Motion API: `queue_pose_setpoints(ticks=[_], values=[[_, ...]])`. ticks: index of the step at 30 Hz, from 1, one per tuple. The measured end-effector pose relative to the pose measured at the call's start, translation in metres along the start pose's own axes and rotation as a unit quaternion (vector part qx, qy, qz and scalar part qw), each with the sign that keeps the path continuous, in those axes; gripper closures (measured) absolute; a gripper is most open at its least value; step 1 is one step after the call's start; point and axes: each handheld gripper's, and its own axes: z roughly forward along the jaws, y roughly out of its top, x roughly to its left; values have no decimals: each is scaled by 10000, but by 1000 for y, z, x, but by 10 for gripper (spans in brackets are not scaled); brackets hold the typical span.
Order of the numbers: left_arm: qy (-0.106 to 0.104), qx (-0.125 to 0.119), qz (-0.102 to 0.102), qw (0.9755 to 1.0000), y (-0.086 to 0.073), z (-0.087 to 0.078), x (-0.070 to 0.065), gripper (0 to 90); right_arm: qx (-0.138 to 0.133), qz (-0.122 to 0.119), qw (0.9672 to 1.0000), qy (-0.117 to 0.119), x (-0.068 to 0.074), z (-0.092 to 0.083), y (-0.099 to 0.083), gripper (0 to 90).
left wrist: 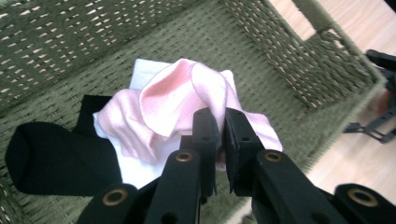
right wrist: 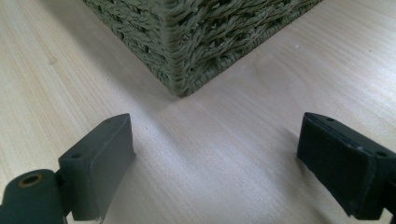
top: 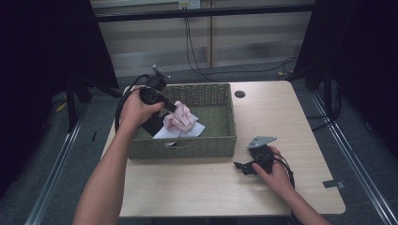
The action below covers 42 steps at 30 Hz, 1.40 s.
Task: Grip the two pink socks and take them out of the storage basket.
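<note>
Your left hand-held gripper [left wrist: 220,140] is clamped on a fold of the pink cloth [left wrist: 177,102], which hangs bunched from the jaws above the floor of the green woven basket [top: 211,140]. Part of the cloth appears to rest on the white cloth [left wrist: 144,72] beneath it, so judge the lift as begun, not complete. A black cloth [left wrist: 51,158] lies beside these in the basket, at the left of the left gripper view.

Your right hand-held gripper [right wrist: 215,163] rests low over the desk [top: 197,187], just outside the basket's near right corner, jaws wide apart and holding nothing.

Status: the grasp is made. Remaining, by judgement: raise the pink cloth clear of the basket rim, bring it over the desk, and set it down. The white and black cloths lie untouched.
</note>
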Motion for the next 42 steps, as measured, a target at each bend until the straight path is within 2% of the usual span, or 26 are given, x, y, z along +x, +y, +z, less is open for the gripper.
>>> queue_pose_setpoints(ticks=[5,14,23,30,42], values=[[-135,80,96,9998,0,-11,-6,837,2,-4,10000,1,0,0,0,102],[-356,71,284,9989,-8,-20,-19,839,6,3,10000,3,0,0,0,102],[-467,58,476,9978,-17,-31,-32,839,3,-3,10000,2,0,0,0,102],[-602,40,601,9964,-31,-32,-44,839,4,-3,10000,0,0,0,0,102],[-764,83,729,9944,-52,-26,-53,838,19,-3,10000,6,0,0,0,102]])
